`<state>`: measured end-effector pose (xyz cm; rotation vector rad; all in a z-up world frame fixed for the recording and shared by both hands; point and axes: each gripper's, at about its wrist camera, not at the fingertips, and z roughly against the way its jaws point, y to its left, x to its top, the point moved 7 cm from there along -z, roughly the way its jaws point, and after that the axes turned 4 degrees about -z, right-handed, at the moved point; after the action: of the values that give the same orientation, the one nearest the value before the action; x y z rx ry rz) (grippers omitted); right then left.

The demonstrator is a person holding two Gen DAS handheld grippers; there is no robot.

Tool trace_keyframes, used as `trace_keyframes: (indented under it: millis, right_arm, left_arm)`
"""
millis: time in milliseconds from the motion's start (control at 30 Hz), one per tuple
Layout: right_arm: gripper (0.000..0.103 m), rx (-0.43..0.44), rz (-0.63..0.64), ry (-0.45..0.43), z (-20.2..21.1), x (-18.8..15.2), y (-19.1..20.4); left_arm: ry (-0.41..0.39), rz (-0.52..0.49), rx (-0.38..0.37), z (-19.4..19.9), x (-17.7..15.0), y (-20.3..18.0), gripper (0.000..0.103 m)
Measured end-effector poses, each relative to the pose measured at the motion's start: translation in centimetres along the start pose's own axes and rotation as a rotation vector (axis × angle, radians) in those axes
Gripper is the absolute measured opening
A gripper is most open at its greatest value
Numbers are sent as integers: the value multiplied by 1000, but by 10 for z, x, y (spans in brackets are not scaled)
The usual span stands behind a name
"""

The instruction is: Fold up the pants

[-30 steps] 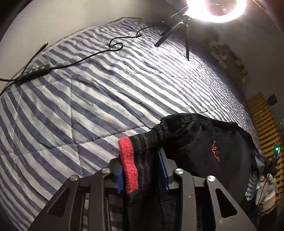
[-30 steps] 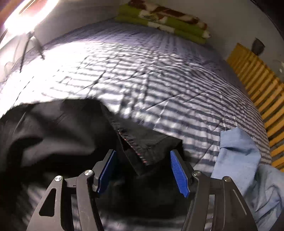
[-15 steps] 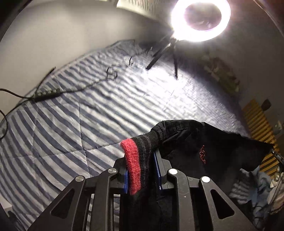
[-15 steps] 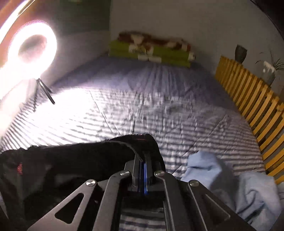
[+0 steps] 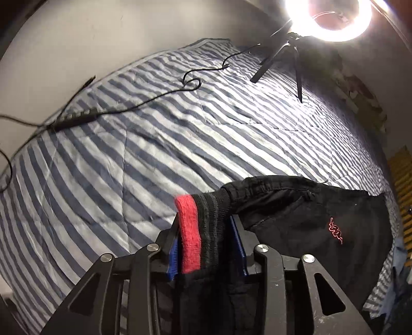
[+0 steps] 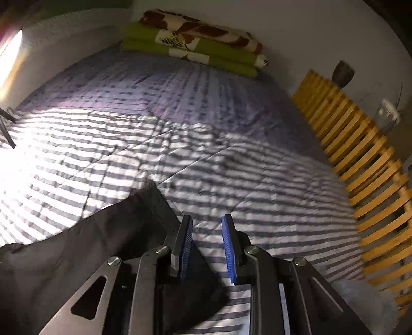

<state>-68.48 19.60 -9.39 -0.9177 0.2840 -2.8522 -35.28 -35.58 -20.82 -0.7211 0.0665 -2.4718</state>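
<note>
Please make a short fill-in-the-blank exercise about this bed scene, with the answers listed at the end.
1. The cuff between the left gripper pads has a band of ____ colour.
2. The quilt on the bed has a pattern of ____.
3. The right gripper has ____ between its blue pads.
4. The ring light stands on a small ____.

Answers: red; stripes; nothing; tripod

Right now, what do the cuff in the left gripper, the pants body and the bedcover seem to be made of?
Red-and-black cuff: ribbed knit, matte and fuzzy, probably elastic. Black pants: thin woven cloth, matte, creasing softly, with a red embroidered logo; likely synthetic or cotton. Striped quilt: stitched, padded fabric with a slight sheen, showing quilting seams and fine wrinkles.
</note>
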Motion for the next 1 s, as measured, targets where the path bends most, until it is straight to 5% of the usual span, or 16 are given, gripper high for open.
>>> trace_keyframes:
  millis: [233,367,600,767,1000]
  right_arm:
    - [32,217,-57,80,37,-78,-15]
    - [40,250,-56,113,88,-161,-48]
    - [44,184,-87,194,168,-310,-107]
    - [54,256,-98,197,200,-353,-101]
    - [54,259,-252,202,188,-382,-124]
  left_arm:
    - [10,-23,-58,15,2,-1,44]
    - [-23,-48,-65,41,0,7,45]
    - [-62,-114,-155,106,-34,6,45]
    - [-24,-139,-237,142,-90,-8,46]
    - [77,-242,-201,171,-180,-1,46]
